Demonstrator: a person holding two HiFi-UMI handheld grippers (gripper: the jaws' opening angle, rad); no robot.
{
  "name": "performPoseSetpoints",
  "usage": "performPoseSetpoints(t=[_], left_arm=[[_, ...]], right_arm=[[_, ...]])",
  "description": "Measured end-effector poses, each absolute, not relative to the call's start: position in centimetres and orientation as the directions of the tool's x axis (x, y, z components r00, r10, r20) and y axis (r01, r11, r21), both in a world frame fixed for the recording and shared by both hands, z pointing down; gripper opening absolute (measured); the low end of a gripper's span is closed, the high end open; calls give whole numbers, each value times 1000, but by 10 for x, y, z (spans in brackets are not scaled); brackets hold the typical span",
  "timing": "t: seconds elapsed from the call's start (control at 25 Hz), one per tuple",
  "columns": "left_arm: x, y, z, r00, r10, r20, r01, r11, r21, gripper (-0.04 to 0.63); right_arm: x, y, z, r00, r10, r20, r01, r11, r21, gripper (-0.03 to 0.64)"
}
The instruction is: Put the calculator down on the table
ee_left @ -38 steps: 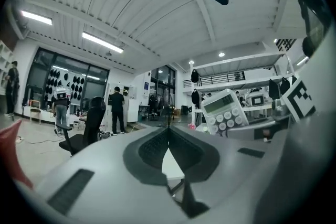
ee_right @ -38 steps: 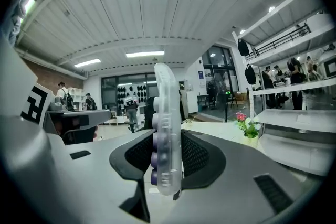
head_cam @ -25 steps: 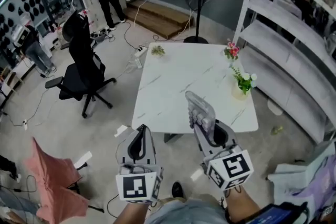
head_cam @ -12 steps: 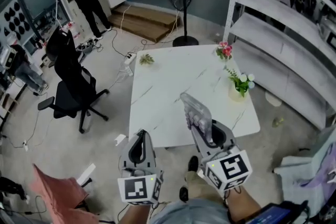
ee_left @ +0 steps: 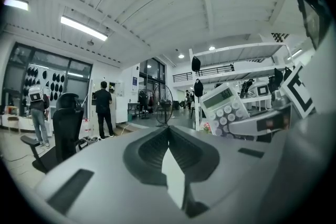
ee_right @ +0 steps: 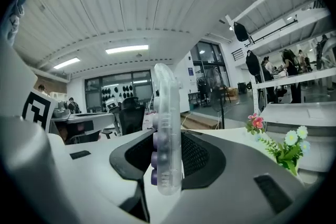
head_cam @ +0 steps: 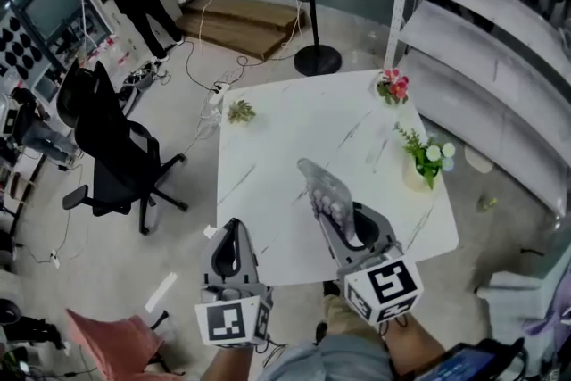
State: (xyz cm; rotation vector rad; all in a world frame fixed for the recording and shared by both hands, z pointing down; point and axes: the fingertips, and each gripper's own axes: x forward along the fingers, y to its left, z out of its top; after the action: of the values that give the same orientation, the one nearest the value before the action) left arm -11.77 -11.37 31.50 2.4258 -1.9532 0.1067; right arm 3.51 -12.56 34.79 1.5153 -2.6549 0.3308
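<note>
Both grippers have closed in on the white table [head_cam: 294, 125], where the right gripper [head_cam: 337, 217] clamps the calculator [head_cam: 321, 186] on edge above its 6 o'clock side, not yet set down, the left gripper [head_cam: 234, 238] shut and empty, a vase [head_cam: 416, 178] at 3 o'clock holding white flowers.

The desk [head_cam: 294, 138] fills mid-frame. On it, a small plant [head_cam: 240, 111] sits upper left, a flower pot [head_cam: 393, 86] upper right, a vase [head_cam: 426, 165] at the right edge. The calculator [head_cam: 323, 187] is over its lower part. Chair [head_cam: 111, 161] left of it, fan [head_cam: 314, 13] above, shelving [head_cam: 500, 58] right.
</note>
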Motion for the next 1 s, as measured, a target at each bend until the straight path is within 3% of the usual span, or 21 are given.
performPoseSetpoints(t=[0.6,1.0], left_arm=[[-135,-214,282,111,-994,4,-992,-111,-59,8],[-169,-246,314,82,-996,42,-996,-83,-24,8]], right_arm=[[6,-251,324,-617,-777,125,-786,602,-140,146],[-32,-279,365,-637,-736,230,-770,621,-148,146]])
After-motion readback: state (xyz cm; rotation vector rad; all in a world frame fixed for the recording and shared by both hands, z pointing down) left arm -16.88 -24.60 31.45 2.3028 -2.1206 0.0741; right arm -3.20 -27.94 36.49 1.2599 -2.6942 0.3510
